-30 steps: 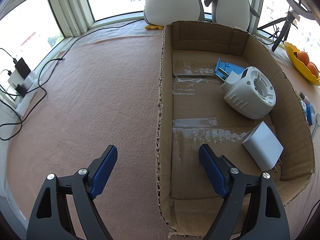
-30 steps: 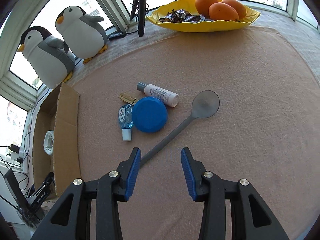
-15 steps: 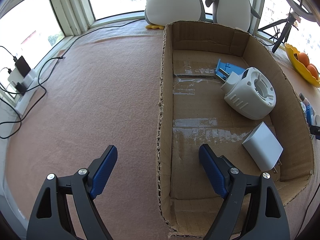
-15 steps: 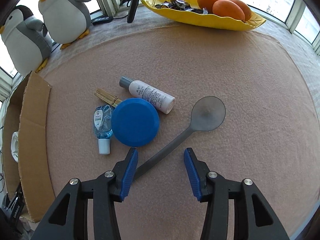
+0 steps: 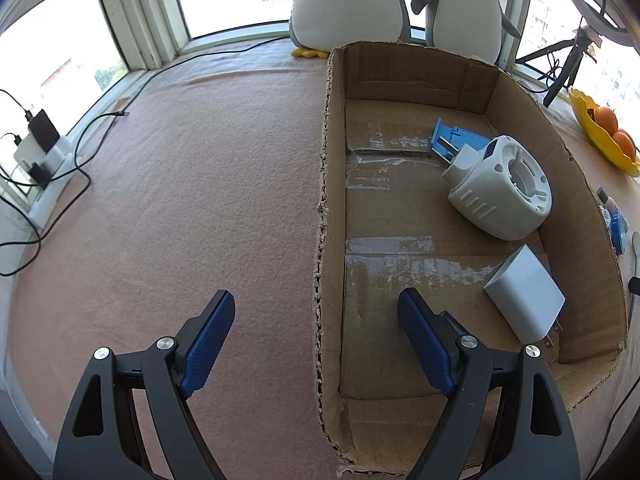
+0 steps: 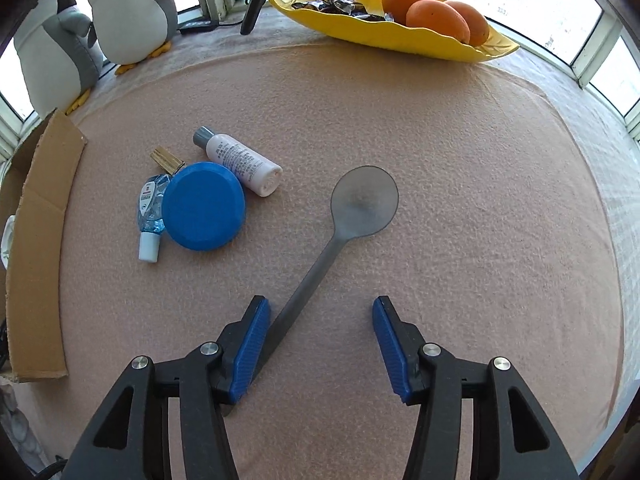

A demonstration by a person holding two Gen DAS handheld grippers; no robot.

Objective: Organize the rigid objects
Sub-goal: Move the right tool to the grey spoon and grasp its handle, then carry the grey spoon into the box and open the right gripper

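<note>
Spoon (image 6: 362, 204) lies flat on the worktop (image 6: 480, 220), long axis diagonal: bowl away from the camera and to the right, handle running back down-left, its end passing just beside and under the left finger of the right hand-held gripper (image 6: 320, 344). That gripper is wide open, holds nothing, handle mostly off to one side of the gap.

Left of the spoon bowl, a tight cluster: blue lid (image 6: 203, 211), white bottle (image 6: 240, 160) lying on its side behind it with grey cap pointing away-left, small clear bottle (image 6: 150, 210) against the lid's left edge with white cap toward the camera, wooden clip (image 6: 166, 159) half hidden behind the lid. Lid overlaps or touches all three; can't tell which. Nothing sits between spoon and cluster.

Further left of the spoon: box (image 5: 520, 96), cardboard, open top. Inside: white round housing (image 5: 500, 188) on its side, blue plastic part (image 5: 456, 138) partly under it, white charger (image 5: 524, 294) near the right wall, prongs toward the camera. Left hand-held gripper (image 5: 316, 316) straddles the box's left wall, jaws wide apart, empty.

Beyond the spoon: yellow dish (image 6: 400, 32) with oranges (image 6: 436, 16) and wrappers. Two penguins (image 6: 132, 8) past the box, at the window.
</note>
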